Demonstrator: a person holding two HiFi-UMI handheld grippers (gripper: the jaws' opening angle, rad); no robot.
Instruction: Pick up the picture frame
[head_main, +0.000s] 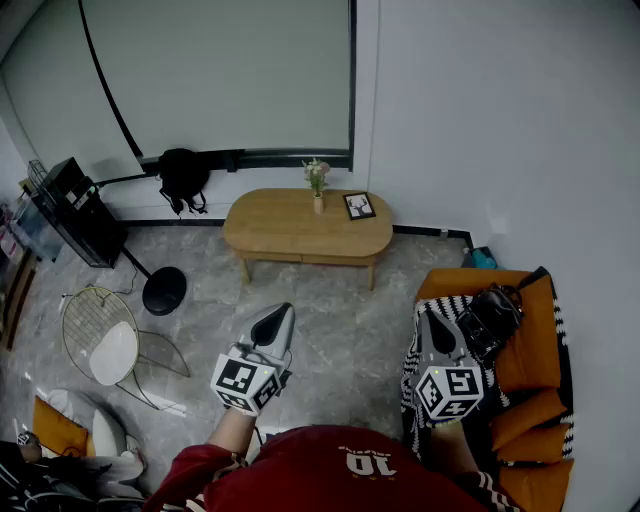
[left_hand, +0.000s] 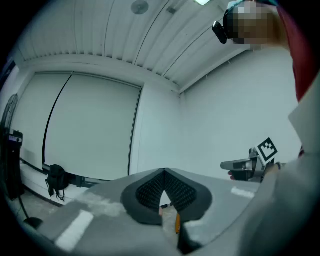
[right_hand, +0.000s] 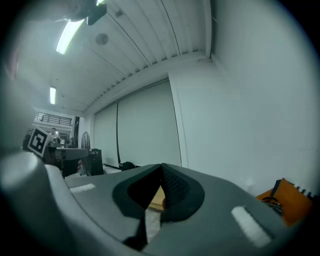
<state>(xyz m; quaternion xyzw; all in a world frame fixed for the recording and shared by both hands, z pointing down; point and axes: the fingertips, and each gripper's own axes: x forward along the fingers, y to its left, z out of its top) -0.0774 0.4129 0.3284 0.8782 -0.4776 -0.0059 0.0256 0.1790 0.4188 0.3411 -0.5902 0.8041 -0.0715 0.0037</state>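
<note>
The picture frame (head_main: 359, 206), small and dark-edged, stands on the right end of an oval wooden coffee table (head_main: 290, 232) across the room, beside a small vase of flowers (head_main: 317, 186). Both grippers are held level over the floor, well short of the table. My left gripper (head_main: 281, 312) points toward the table's left half; its jaws meet at the tip with nothing between them (left_hand: 164, 171). My right gripper (head_main: 428, 320) hangs beside the sofa, also shut and empty (right_hand: 161, 166). A strip of the wooden table (right_hand: 156, 199) shows below its jaws.
An orange sofa (head_main: 530, 350) with a black-and-white blanket and a black bag (head_main: 490, 318) is close on the right. A wire chair (head_main: 105, 335) and a lamp base (head_main: 164, 291) stand left. A black backpack (head_main: 183, 175) and a dark cabinet (head_main: 75, 210) line the far wall.
</note>
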